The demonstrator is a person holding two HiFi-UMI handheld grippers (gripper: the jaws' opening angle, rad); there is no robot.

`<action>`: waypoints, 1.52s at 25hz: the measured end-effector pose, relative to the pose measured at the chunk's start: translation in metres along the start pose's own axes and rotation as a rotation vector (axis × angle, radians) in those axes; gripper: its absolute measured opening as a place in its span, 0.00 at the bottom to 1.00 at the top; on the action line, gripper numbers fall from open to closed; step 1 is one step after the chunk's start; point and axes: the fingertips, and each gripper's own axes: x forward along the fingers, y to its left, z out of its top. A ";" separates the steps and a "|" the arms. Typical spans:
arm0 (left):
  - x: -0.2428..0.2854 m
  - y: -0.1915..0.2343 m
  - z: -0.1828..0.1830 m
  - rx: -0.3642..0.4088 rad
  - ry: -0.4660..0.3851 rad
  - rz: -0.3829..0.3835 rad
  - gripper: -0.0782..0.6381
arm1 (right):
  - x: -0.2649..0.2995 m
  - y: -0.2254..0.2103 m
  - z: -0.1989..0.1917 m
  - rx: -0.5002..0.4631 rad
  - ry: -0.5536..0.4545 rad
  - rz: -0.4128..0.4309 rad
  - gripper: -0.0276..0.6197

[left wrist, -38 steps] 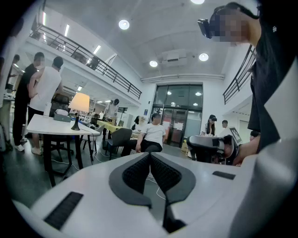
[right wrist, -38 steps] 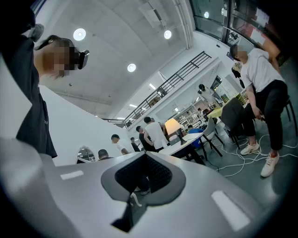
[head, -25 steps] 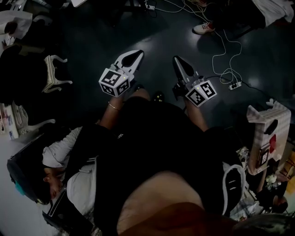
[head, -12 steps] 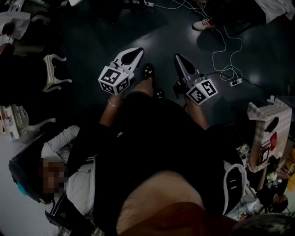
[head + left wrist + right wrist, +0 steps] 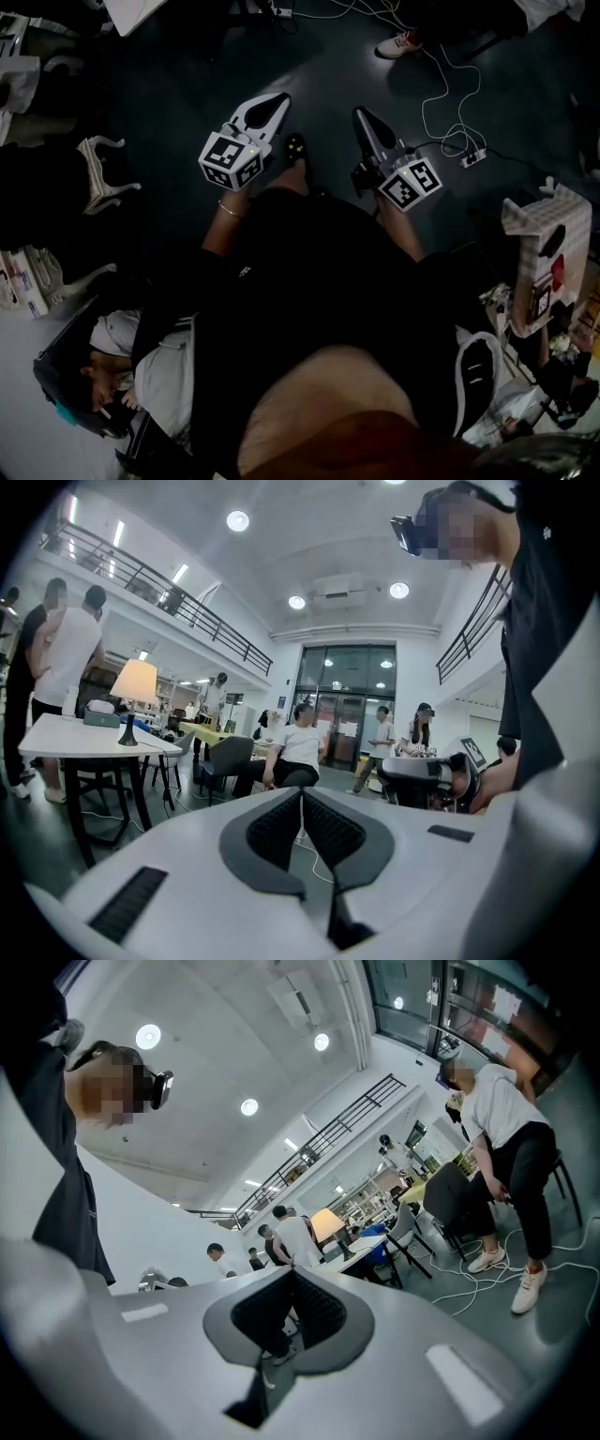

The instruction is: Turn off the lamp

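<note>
Dark grey glossy floor (image 5: 187, 84) fills everything below the fingertips in the head view; I'm standing well short of the target. Biggest thing ahead is the white rectangular table (image 5: 66, 740), far beyond and left of the left tips, with people standing just behind it. On it is the table lamp with a cream cone shade and dark stem (image 5: 133, 701). The shade is glowing, so it's not switched off yet. In the right gripper view it sits just above and right of the tips, equally distant. The left gripper (image 5: 302, 795) has its jaws pressed together with nothing between them. The right gripper (image 5: 292, 1275) is the same, fully closed and empty, and both are held out level in front of me. White cables and a power strip (image 5: 450, 112) lie looped on the floor ahead and right of the right tips. Risks:
- Feet can snag those loops on the walk-in.
- I can't see where the switch is from here, so a blind poke with closed tips could tip a light lamp or shove it off the table edge.
- People next to the table narrow the approach, and a bump there would do the same.
- A cord seems to hang off the table, and hooking it would drag the lamp.
</note>
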 end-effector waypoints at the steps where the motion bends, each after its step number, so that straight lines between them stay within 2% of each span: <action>1: 0.006 0.004 0.001 0.003 0.001 -0.006 0.13 | 0.004 -0.004 0.002 -0.004 0.001 -0.005 0.04; 9: 0.050 0.043 0.016 -0.005 -0.008 -0.042 0.13 | 0.042 -0.039 0.018 -0.020 0.008 -0.037 0.04; 18: 0.073 0.094 0.022 -0.027 -0.004 -0.044 0.13 | 0.089 -0.064 0.024 -0.023 0.007 -0.056 0.04; 29: 0.101 0.138 0.050 -0.033 -0.034 -0.082 0.13 | 0.137 -0.084 0.039 -0.044 0.014 -0.091 0.04; 38: 0.098 0.187 0.056 -0.053 -0.038 -0.044 0.13 | 0.183 -0.087 0.039 -0.055 0.026 -0.085 0.04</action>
